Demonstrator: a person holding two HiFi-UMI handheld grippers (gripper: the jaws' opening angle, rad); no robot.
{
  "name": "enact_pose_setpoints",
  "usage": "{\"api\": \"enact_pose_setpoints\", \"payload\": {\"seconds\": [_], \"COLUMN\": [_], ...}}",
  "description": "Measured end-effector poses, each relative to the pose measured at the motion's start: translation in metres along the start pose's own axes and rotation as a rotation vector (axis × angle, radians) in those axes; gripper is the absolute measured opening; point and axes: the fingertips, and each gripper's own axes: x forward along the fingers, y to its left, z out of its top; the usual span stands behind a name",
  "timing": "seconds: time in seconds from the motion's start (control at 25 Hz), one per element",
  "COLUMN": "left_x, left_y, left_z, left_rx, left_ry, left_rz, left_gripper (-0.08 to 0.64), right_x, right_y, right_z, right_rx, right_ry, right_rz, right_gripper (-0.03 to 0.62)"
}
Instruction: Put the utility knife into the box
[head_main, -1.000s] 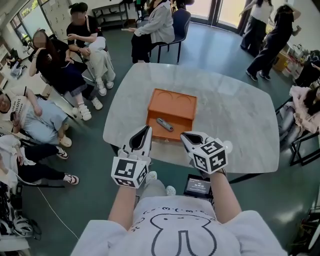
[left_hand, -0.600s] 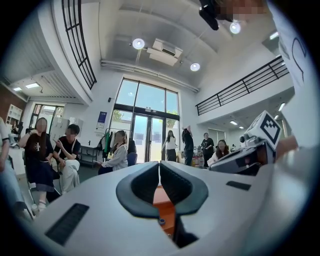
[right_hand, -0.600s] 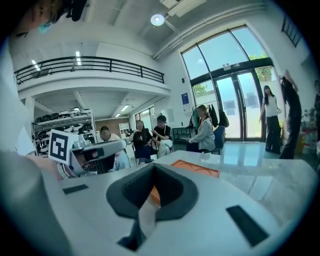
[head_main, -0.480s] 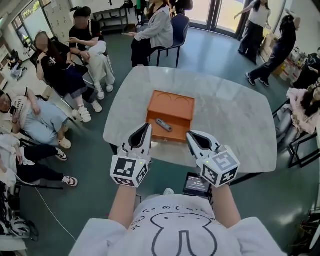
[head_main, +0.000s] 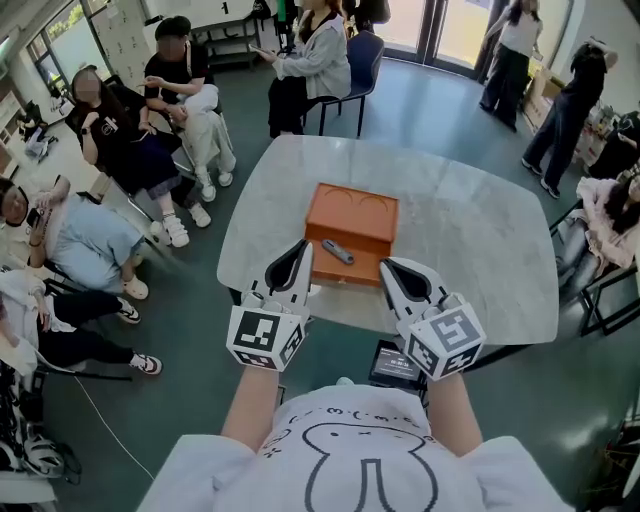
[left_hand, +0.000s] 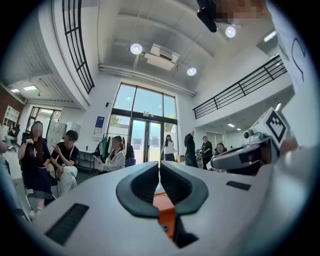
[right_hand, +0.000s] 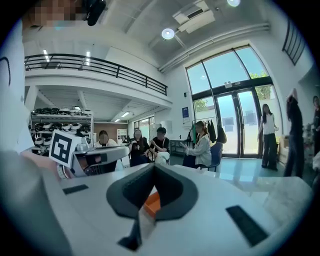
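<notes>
Nearest to you, your two forearms reach forward over the floor, each carrying a tool with its marker cube facing up. The left tool (head_main: 299, 252) points at the near left corner of the box (head_main: 365, 215). In the left gripper view its jaws stand together with nothing between them. The right tool (head_main: 390, 268) sits just beside the near right corner of the box. Its jaws are also closed and empty, with only a strip of the orange box showing past them in the right gripper view. Neither tool touches the box. A dark device with a screen (head_main: 395, 366) lies below the near table edge, under your right forearm.

The box rests on the pale marble table (head_main: 470, 240), close to the near edge. The utility knife (head_main: 337, 251) lies diagonally on the orange surface of the box, toward its near side and between the two tools. You cannot tell from these views whether that surface is the floor of the box or a lid.

Beyond the table, several people sit at the far left (head_main: 125, 130), and one more sits on a blue chair (head_main: 362, 50). Others stand at the far right.
</notes>
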Motion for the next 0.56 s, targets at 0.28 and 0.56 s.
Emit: {"api": "enact_pose_setpoints", "payload": {"seconds": [0.28, 0.56], "left_x": [0.0017, 0.0027], "left_y": [0.0004, -0.0044], "left_z": [0.0042, 0.0054], "left_rx": [0.008, 0.011], "left_ry": [-0.007, -0.007], "left_rz": [-0.022, -0.044], "left_gripper": [0.017, 0.017], "right_x": [0.0021, -0.0017], "right_y": [0.0001, -0.0033], "right_z": [0.0055, 0.0042], "right_rx": [0.008, 0.002], "right_ry": [-0.014, 0.005], "right_rz": [-0.018, -0.029], "right_gripper": [0.008, 0.008]}}
